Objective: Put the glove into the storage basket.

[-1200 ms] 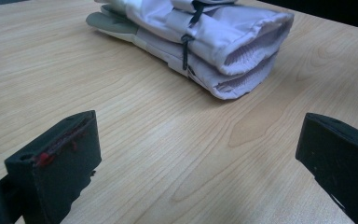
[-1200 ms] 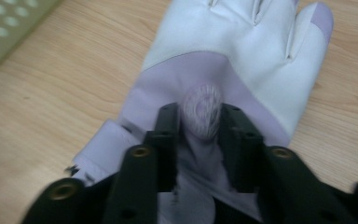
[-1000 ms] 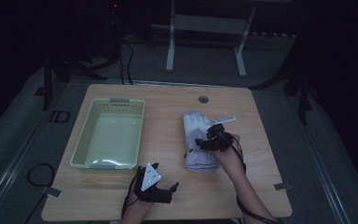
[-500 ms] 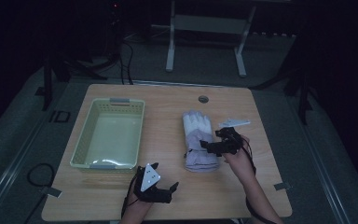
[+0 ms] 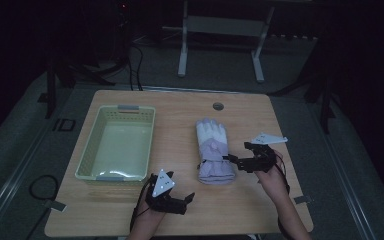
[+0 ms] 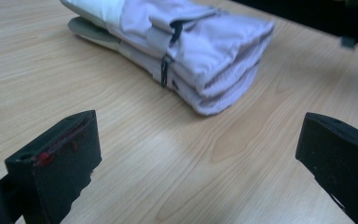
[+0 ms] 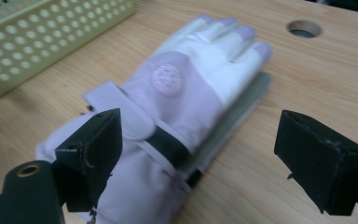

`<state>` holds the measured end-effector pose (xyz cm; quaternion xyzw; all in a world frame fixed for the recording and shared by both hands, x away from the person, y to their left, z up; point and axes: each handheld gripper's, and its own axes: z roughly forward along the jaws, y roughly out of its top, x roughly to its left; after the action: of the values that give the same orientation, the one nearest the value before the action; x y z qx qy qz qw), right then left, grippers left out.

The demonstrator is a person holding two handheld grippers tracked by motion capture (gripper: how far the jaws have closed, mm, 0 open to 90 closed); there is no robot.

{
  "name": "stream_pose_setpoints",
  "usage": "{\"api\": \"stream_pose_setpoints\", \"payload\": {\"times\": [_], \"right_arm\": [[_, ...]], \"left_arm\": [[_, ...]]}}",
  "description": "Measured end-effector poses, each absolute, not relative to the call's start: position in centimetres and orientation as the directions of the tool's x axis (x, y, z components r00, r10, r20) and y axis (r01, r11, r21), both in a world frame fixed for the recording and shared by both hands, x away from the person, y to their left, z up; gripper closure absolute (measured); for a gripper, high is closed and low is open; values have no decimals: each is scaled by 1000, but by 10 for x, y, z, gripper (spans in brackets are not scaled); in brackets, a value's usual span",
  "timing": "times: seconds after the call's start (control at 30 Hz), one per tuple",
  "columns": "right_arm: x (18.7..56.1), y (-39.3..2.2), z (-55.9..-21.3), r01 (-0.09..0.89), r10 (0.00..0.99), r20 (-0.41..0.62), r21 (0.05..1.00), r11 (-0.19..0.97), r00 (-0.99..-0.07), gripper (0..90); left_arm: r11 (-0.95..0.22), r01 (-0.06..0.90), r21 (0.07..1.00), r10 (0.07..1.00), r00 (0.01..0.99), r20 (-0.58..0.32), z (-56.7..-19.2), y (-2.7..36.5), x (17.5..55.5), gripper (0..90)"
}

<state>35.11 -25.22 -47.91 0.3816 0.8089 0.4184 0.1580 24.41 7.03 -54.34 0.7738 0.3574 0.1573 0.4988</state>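
A: Where do things stand with the gloves (image 5: pixel 213 150)?

B: They lie stacked, one on the other, on the table (image 5: pixel 290 200) just right of the green basket (image 5: pixel 115 145), fingers pointing away from the person. Nothing is lifted yet, and the basket looks empty in the high view

A: And the right gripper (image 5: pixel 237 161)?

B: It sits at the cuff end of the gloves, on their right side. Its jaws stand wide apart, with the cuff between them in the right gripper view, and they clamp nothing. Whether one jaw already brushes the fabric I can't tell

A: The left one?

B: The left gripper (image 5: pixel 187 200) is near the front edge of the table, apart from the gloves, jaws spread and empty. In its own view the cuff (image 6: pixel 223 65) lies ahead with bare wood between

A: So how much is done?

B: By my reading, almost none. If the gloves are meant for the basket, the grasp, the lift and the drop are all still to come. The right side looks closest to taking hold
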Motion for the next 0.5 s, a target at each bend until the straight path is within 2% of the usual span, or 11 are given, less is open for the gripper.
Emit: {"api": "stream_pose_setpoints", "payload": {"times": [0.2, 0.37, 0.5], "right_arm": [[352, -258, -478, 486, 773, 51, 803, 345, -633, 131], [355, -254, -479, 472, 759, 53, 810, 347, -649, 107], [362, -251, -478, 465, 780, 8, 807, 365, -625, 205]], "left_arm": [[-272, 398, 876, 710, 697, -96, -531, 65, 250, 0], [-287, 398, 872, 711, 698, -85, -515, 54, 266, 0], [-322, 383, 866, 719, 694, -39, -498, 41, 284, 0]]}}
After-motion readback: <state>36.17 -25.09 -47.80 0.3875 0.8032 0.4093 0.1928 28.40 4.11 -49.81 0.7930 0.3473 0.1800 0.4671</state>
